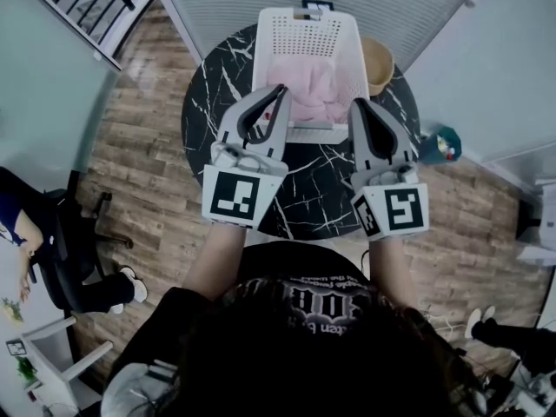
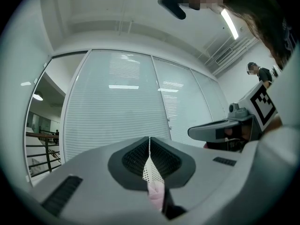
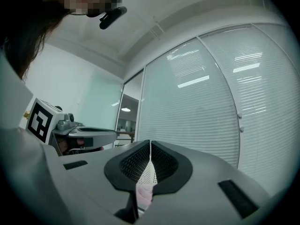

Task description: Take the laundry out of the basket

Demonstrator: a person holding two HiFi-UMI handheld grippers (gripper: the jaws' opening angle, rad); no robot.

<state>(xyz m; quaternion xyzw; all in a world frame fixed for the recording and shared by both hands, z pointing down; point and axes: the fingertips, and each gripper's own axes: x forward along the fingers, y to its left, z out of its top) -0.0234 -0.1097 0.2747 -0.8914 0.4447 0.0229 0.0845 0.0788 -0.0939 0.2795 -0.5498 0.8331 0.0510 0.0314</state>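
A white perforated laundry basket (image 1: 304, 17) stands at the far side of the round black marble table (image 1: 313, 194), with pink laundry (image 1: 314, 94) lying inside it. Both grippers are held side by side at the basket's near end. The left gripper (image 1: 278, 92) reaches over the basket's front left, above the pink cloth, and is shut. At the basket's front right wall, the right gripper (image 1: 357, 102) is also shut. In each gripper view the jaws meet at the tips, and a strip of white mesh (image 2: 151, 172) (image 3: 148, 175) and pink cloth (image 2: 156, 193) (image 3: 144, 196) shows below them.
A small brown wicker basket (image 1: 380, 64) sits right of the laundry basket. A teal object (image 1: 440, 144) lies off the table's right edge. A seated person (image 1: 22, 233) and a chair (image 1: 87, 276) are at the left on the wood floor. Blinds cover the glass wall behind.
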